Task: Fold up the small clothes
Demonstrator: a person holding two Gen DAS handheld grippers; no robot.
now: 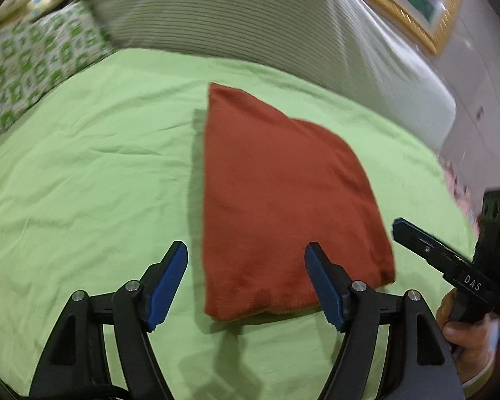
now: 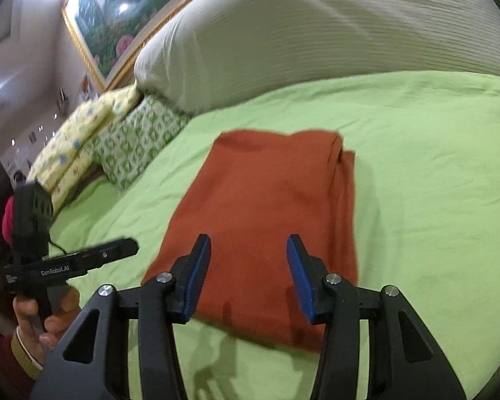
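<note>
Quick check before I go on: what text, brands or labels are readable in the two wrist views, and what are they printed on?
"DAS" on the side of the right tool, seen from the left wrist.
"GenRobot.AI" on the side of the left tool, seen from the right wrist.
Smaller print left of "GenRobot.AI": too small to read.
Nothing readable on the red cloth or bedding.

left wrist: close above bed (image 1: pixel 83 166), angled down, toward 12 o'clock
right wrist: same, lower tilt
shared: rust cloth (image 1: pixel 276 200), striped pillow (image 1: pixel 250 16)
</note>
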